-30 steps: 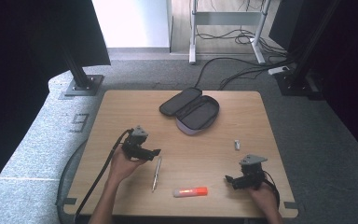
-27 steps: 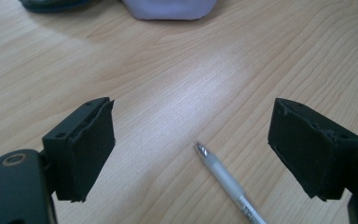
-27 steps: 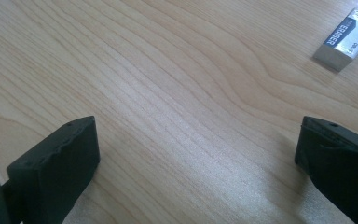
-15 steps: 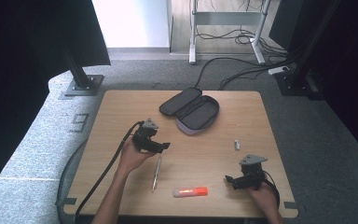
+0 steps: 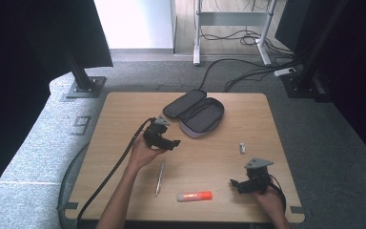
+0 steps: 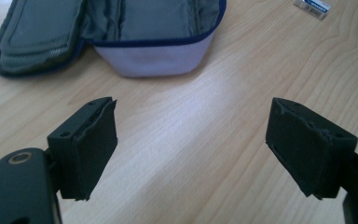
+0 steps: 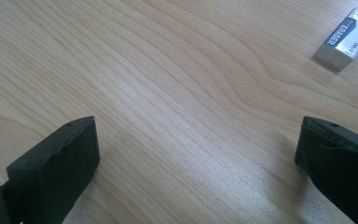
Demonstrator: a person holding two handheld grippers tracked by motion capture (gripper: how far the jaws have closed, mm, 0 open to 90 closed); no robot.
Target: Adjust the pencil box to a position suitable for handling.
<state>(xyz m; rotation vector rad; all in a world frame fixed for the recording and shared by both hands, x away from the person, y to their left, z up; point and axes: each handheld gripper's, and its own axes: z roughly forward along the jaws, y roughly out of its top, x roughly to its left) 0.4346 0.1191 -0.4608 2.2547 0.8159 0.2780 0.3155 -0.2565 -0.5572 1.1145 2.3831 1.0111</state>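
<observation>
Wooden table (image 5: pixel 124 191), grey carpet (image 5: pixel 38 157), floor cables (image 5: pixel 238 71)

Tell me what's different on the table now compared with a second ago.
The left gripper moved away from the pen toward the open pencil case, jaws open with nothing between them. Nothing was picked up or released. The right gripper, also open, stayed put, and so did the pen, orange marker, eraser and case.

Bare bench (image 5: pixel 124 124) lay open between the pen (image 5: pixel 159 177) and the open pouch (image 5: pixel 201 117), which blocked the far middle.
</observation>
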